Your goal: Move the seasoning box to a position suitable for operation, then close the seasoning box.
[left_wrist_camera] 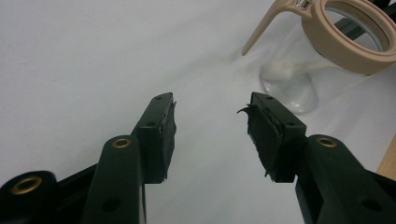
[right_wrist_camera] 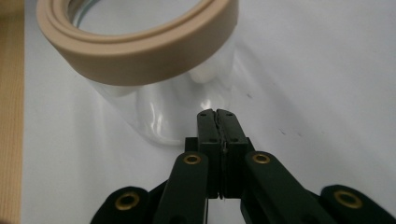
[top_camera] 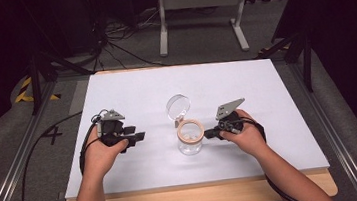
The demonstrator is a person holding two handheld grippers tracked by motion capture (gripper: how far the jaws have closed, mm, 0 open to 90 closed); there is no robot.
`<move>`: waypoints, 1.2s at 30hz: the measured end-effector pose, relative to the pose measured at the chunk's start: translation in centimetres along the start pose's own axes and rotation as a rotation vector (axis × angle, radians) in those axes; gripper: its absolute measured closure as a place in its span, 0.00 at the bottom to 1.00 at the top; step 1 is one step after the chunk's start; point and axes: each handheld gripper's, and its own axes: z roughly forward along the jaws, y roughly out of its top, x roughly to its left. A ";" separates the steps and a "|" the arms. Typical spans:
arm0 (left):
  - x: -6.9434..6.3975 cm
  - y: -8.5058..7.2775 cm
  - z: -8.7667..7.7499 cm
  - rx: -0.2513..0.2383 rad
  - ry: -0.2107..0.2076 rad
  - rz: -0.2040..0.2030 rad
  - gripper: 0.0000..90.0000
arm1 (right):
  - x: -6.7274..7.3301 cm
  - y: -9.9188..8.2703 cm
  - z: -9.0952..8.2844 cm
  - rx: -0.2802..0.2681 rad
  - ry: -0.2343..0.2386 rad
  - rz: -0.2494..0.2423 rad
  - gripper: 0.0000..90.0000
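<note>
A clear glass jar (top_camera: 191,144) with a beige rim (top_camera: 190,130) stands mid-table, its round hinged lid (top_camera: 178,105) swung open behind it. In the left gripper view the jar (left_wrist_camera: 299,84) stands at upper right with a small white thing (left_wrist_camera: 279,71) at its bottom. My left gripper (top_camera: 140,134) rests left of the jar, apart from it; its jaws (left_wrist_camera: 210,105) stand open with nothing between them. My right gripper (top_camera: 207,133) is shut on nothing, its tips (right_wrist_camera: 217,114) close against the jar's glass wall (right_wrist_camera: 163,112) under the rim (right_wrist_camera: 140,56).
A white board (top_camera: 130,90) covers the wooden table, whose front edge (top_camera: 201,196) shows near me. Behind the table are a white metal stand (top_camera: 202,7) and black cables (top_camera: 126,50) on the floor. Aluminium rails (top_camera: 17,167) run along both sides.
</note>
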 end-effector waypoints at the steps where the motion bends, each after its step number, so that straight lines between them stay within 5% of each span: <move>1: 0.0 0.0 0.0 0.000 0.000 0.000 0.59 | 0.2 0.1 0.2 0.013 -0.007 -0.006 1.00; 17: 0.2 0.8 1.0 -0.018 -0.042 0.010 0.64 | 2.1 -0.1 0.5 0.023 0.117 -0.041 1.00; 21: 0.1 1.1 1.3 -0.027 -0.058 0.016 0.66 | 2.1 -0.1 -0.2 0.033 0.089 -0.045 1.00; 25: 0.0 1.6 1.4 -0.034 -0.062 0.027 0.70 | 1.7 -0.1 -1.8 -0.008 0.063 -0.017 1.00; 29: -0.2 2.4 1.5 -0.029 -0.074 0.030 0.84 | 1.9 0.4 -3.2 -0.054 0.059 -0.005 1.00; 33: -0.1 3.5 1.8 -0.063 -0.090 0.029 0.98 | 2.3 1.4 -4.2 -0.124 0.060 0.010 1.00; 36: -0.2 4.6 2.2 -0.088 -0.108 0.040 1.00 | 2.7 2.3 -4.3 -0.165 0.062 0.012 1.00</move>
